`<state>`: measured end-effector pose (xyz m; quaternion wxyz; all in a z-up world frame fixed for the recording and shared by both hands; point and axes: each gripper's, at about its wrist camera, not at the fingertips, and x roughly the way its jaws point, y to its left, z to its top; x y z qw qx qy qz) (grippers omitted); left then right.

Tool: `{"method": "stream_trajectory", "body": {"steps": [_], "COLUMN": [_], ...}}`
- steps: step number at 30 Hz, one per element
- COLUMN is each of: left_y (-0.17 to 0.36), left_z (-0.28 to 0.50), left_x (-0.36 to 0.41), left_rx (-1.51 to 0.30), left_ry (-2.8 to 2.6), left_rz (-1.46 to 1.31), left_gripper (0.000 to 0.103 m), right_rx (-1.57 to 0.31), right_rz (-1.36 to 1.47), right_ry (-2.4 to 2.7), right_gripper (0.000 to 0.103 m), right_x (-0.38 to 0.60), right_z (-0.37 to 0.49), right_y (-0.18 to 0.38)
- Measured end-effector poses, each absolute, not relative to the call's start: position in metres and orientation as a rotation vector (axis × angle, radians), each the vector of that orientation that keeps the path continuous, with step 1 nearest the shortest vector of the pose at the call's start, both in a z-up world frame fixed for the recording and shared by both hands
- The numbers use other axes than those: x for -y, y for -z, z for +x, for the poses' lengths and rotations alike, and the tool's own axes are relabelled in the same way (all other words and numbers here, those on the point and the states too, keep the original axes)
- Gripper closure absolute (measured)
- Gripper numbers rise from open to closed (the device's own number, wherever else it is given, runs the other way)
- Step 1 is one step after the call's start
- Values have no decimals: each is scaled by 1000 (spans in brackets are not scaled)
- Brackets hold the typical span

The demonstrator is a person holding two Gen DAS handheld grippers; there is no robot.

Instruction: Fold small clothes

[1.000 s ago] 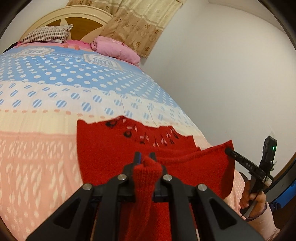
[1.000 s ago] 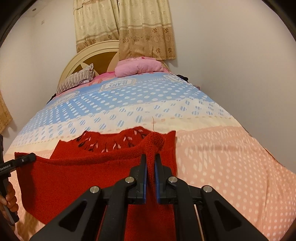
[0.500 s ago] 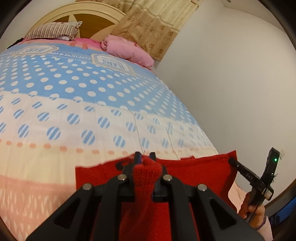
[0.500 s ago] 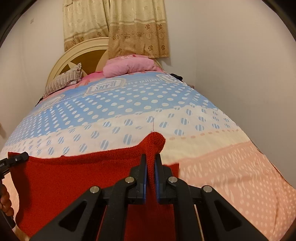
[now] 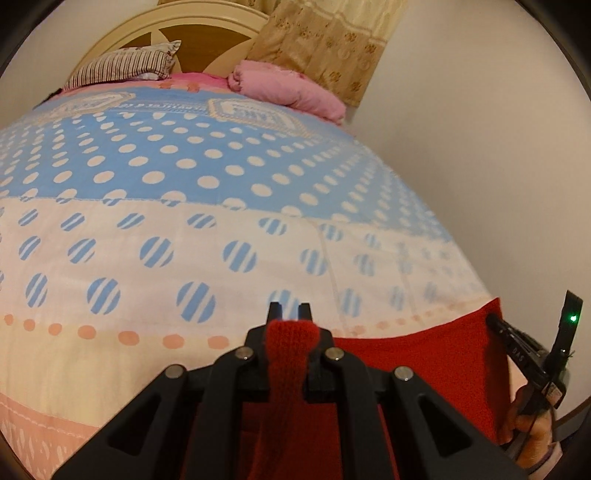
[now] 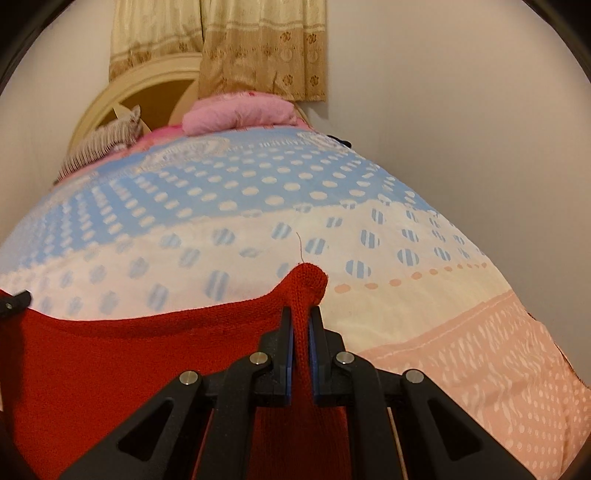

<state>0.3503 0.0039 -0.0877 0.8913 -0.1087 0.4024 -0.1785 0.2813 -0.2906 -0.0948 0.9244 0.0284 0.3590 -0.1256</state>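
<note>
In the left wrist view, your left gripper point(image 5: 289, 314) was clamped on a bunched corner of the red knitted garment point(image 5: 424, 354), the knit bulging up between the two fingers and hanging down behind them. From there the garment's top edge ran rightward in a shallow sag to your right gripper point(image 5: 493, 320), whose dark tip met the far corner of the cloth; your hand point(image 5: 528, 432) held its handle at the lower right edge, and a green light showed on the unit above it. The garment was held up in front of the bedspread point(image 5: 184, 206), which was blue with white dots far away, cream with striped dots in the middle and peach toward you. A striped pillow point(image 5: 122, 66) and a pink pillow point(image 5: 284, 86) lay at the wooden headboard point(image 5: 177, 22), with a patterned curtain point(image 5: 325, 40) behind.

In the right wrist view, your right gripper point(image 6: 301, 314) was closed tight on the other corner of the garment point(image 6: 129, 362), a rounded fold of knit standing above the blue-lined fingers, with a loose thread rising from it. The red cloth spread leftward as a broad hanging sheet to the dark tip of your left gripper point(image 6: 16, 299) at the frame's left edge. The bedspread point(image 6: 424, 332) lay beyond, peach on the near right.
</note>
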Motion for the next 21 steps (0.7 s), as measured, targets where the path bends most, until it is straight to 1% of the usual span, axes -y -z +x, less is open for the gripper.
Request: {"method": "stream_trajectory", "body": {"steps": [4,13,17,21], "left_y": [98,122,122,123], "left_z": [352,367,366,365], "left_x": [8,12,17,24], "left_rx": [-853,-964,-965,-960], "left_ry": [304,235,213,186], "left_rz": [-152,-134,-98,-46], "left_gripper": [94,94,92,89], "right_rx": [-801,-887,-909,-913], "right_rz": [37,73,101,92], "right_ry": [272,273,262,273], "right_gripper": [97,96,96,93], "right_x": [291,299,303,301], "right_z": [291,302,304,304], "right_y": [117,131,135,135]}}
